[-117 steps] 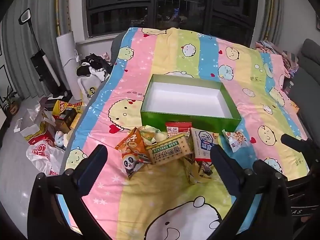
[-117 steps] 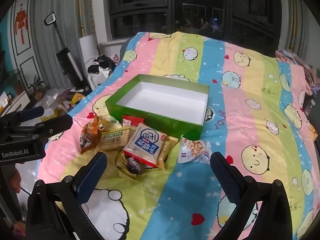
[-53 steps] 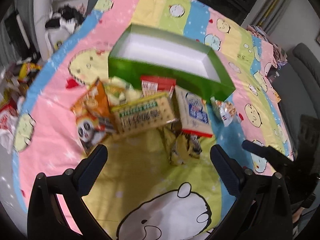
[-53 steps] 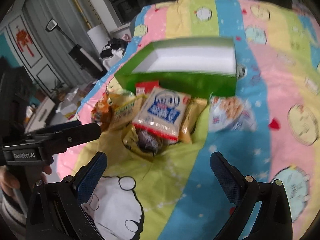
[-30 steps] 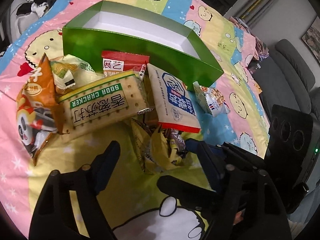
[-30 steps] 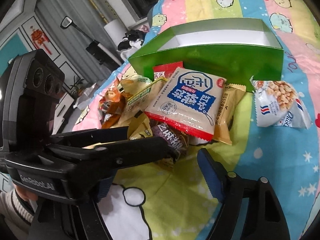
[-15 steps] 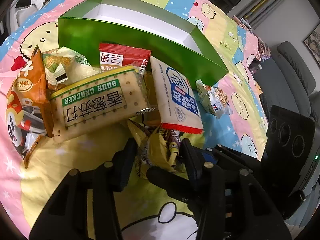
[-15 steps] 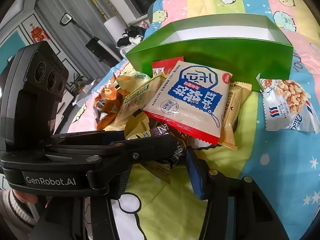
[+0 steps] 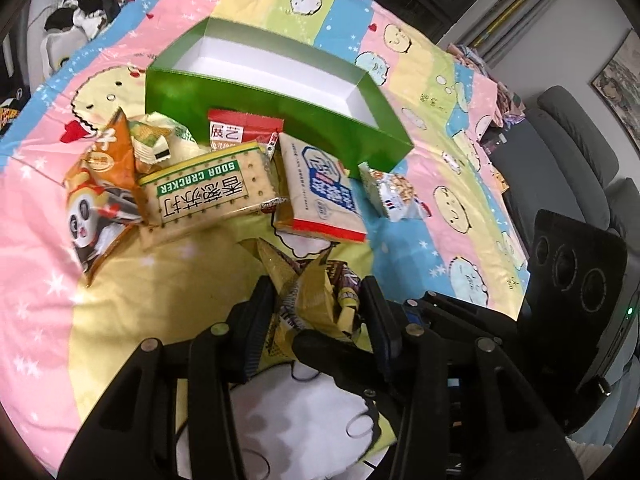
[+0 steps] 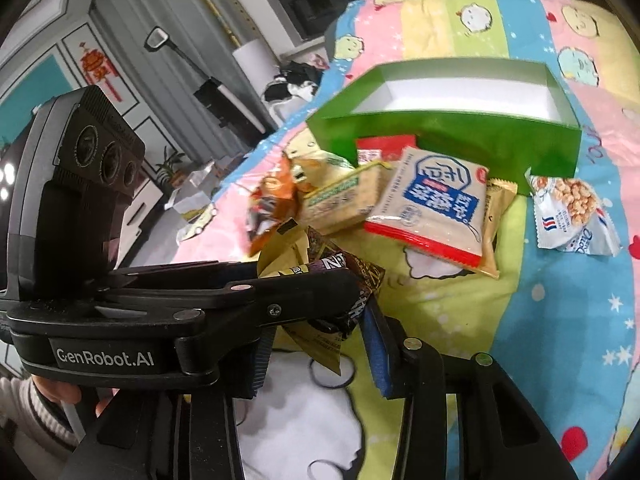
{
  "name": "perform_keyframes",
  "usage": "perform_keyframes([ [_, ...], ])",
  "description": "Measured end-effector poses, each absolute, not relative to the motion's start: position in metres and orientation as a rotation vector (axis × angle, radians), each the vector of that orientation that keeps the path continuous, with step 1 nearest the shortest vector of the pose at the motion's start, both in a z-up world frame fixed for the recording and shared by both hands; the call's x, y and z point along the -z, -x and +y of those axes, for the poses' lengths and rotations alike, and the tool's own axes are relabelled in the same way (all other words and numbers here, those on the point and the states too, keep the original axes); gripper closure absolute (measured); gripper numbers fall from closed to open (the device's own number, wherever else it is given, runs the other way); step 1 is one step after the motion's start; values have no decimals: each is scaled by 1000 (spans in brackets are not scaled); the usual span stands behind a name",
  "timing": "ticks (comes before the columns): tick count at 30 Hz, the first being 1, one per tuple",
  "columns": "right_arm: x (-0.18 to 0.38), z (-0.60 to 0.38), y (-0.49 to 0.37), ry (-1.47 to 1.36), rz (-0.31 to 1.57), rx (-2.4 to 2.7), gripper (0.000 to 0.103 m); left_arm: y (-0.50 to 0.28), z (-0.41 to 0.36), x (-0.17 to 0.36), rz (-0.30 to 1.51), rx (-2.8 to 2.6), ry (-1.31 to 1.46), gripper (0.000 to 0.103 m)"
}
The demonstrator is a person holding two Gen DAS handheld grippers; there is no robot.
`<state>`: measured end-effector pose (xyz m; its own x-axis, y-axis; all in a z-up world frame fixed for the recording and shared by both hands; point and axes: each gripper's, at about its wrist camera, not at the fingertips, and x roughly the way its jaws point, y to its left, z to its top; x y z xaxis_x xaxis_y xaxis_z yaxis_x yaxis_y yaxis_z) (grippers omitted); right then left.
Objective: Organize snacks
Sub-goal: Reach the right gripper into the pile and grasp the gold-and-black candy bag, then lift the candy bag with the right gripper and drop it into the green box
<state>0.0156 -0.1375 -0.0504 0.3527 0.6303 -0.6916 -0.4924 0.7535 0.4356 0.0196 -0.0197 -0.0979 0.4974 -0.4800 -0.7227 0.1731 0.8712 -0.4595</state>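
Observation:
An empty green box (image 9: 280,120) with a white inside sits on the striped bedspread; it also shows in the right wrist view (image 10: 452,136). In front of it lies a pile of snacks: a soda cracker pack (image 9: 208,196), a white and blue packet (image 9: 324,196), a red packet (image 9: 240,132), an orange panda bag (image 9: 100,196) and a peanut bag (image 9: 392,192). My left gripper (image 9: 316,304) and my right gripper (image 10: 320,336) are both shut on the same bunch of yellow and dark brown snack packets (image 9: 312,292), lifted just off the bed.
A grey sofa (image 9: 580,152) stands to the right of the bed. Clothes, a vacuum (image 10: 200,76) and clutter lie on the floor to the left. The bed's front has a white cartoon print (image 9: 300,420).
Both grippers have closed in on the yellow and brown packets and pulled them back from the pile, a little toward me.

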Motion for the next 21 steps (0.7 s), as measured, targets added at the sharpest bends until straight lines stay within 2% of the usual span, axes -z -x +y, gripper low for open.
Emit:
perform_keyframes([
  [21, 10, -151, 10, -164, 850, -701, 60, -1, -42, 59, 889, 440, 279, 59],
])
